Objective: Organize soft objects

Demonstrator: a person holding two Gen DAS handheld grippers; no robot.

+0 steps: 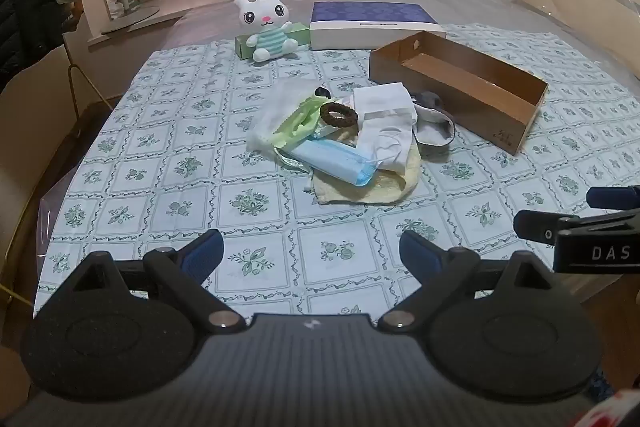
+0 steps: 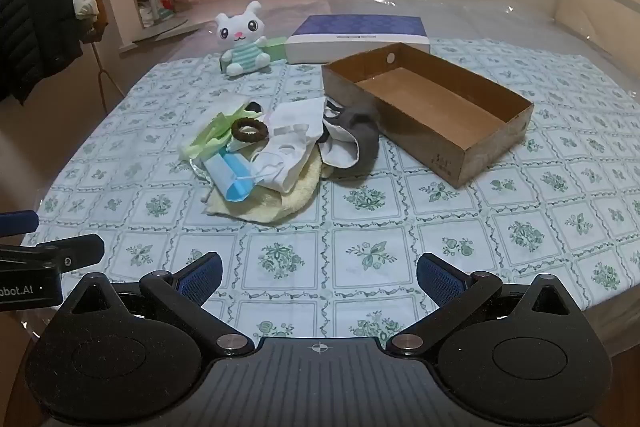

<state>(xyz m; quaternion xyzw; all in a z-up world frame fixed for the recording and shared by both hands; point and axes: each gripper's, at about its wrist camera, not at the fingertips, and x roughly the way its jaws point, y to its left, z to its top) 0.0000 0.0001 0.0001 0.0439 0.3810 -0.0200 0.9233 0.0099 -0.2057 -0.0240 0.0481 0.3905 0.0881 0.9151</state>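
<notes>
While both claws hang over the near edge of the desk (image 1: 120,163), we have nothing in hand: the left claw (image 1: 311,251) is spread wide, and so is the right claw (image 2: 319,277), each bare between its blue pads. The pile (image 2: 276,155) lies mid-desk, at twelve o'clock from the left claw and eleven from the right, just beside the near wall of the box (image 2: 432,111), which looks bare inside.

We judge the first pick is at hand. To do it well, we take the top loose pieces first: the ring (image 2: 250,131) lies on top at the pile's ten o'clock and lifts clean. For the mask (image 2: 232,179) or the towel (image 2: 280,203) beneath, we pinch one layer at an edge, or neighbours may drag along. The right claw sits nearer the box, so it suits carrying.

The right view shows the grey sock (image 2: 358,141) whole, touching the box wall; the left view shows only part of it behind the white cloth (image 1: 386,119). The left view shows the mask's full length.
</notes>
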